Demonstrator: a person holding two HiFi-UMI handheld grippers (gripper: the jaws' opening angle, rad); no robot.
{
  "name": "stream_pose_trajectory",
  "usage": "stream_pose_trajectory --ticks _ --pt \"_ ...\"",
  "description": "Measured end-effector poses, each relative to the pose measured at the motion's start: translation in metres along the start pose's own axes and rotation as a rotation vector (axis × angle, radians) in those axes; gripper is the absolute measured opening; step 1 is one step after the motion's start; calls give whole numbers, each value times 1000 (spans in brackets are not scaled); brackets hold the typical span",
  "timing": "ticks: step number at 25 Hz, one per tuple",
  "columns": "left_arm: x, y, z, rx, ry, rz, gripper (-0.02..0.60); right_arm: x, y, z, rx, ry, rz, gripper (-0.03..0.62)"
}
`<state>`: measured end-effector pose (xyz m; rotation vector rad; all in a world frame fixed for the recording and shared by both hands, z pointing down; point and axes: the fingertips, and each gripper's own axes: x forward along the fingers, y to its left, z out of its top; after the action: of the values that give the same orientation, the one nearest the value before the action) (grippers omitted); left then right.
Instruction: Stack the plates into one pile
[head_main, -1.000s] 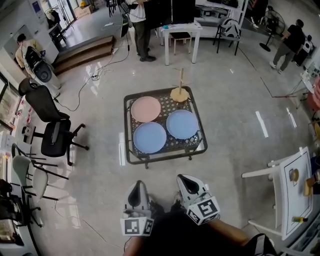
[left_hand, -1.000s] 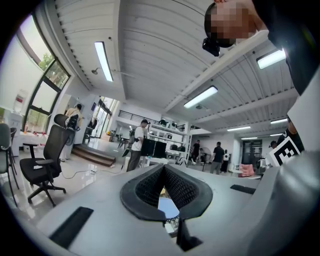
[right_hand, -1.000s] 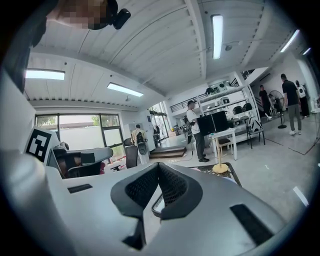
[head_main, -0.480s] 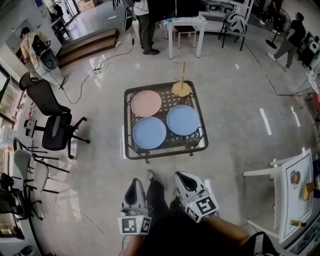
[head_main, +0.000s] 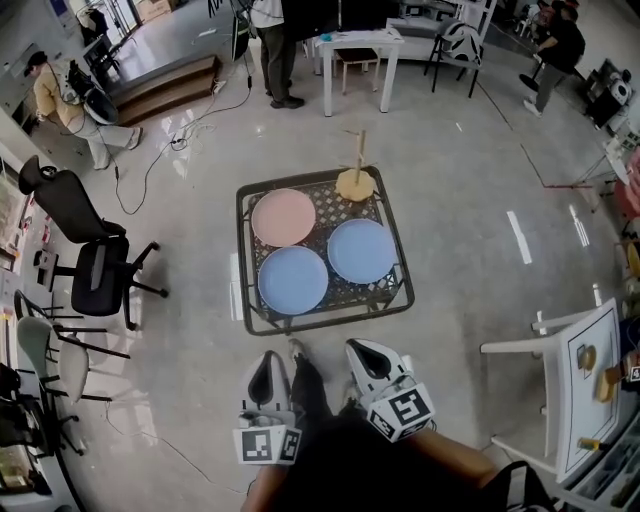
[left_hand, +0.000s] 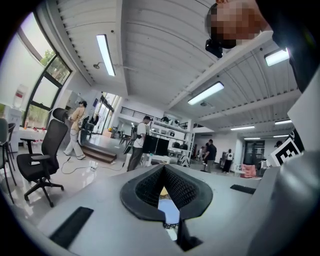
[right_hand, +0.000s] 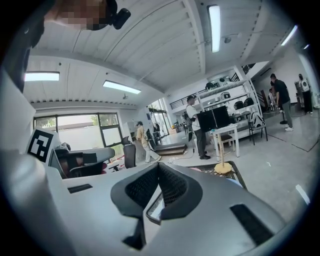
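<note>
Three plates lie apart on the low black mesh table (head_main: 243, 262): a pink plate (head_main: 283, 217) at the far left, a blue plate (head_main: 293, 280) at the near left and a second blue plate (head_main: 361, 250) at the right. My left gripper (head_main: 266, 366) and right gripper (head_main: 362, 352) hang low at the view's bottom, well short of the table, both shut and empty. In the left gripper view the shut left gripper (left_hand: 164, 192) points toward the table. The right gripper view shows the right gripper (right_hand: 159, 187) shut, with the table's edge beyond it.
A wooden peg stand (head_main: 356, 183) sits at the table's far edge. A black office chair (head_main: 100, 272) stands to the left, a white table (head_main: 585, 385) to the right. Cables (head_main: 180, 140) trail on the floor, and several people stand at the back.
Both grippers stay shut and low. A leg has come forward between them, and the table has shifted slightly left in the head view. People in the background have walked on.
</note>
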<state>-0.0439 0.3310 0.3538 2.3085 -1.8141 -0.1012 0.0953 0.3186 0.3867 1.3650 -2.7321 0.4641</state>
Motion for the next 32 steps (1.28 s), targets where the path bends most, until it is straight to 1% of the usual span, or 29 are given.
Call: stream_pose_trajectory --ticks 7,12,17,26,32 --pt "57 52 18 -12 2 -20 15 72 -6 23 -18 -7 -19 8" --pt "95 87 32 -22 7 -42 15 119 -8 37 -17 -2 -47 8" --pt "127 123 37 -37 30 -70 15 159 -6 45 -19 9 -89 8" --pt "171 176 31 -35 77 -121 15 216 -9 43 3 26 -170 8" --pt "186 200 23 -40 104 -108 15 235 -13 38 6 49 -188 8"
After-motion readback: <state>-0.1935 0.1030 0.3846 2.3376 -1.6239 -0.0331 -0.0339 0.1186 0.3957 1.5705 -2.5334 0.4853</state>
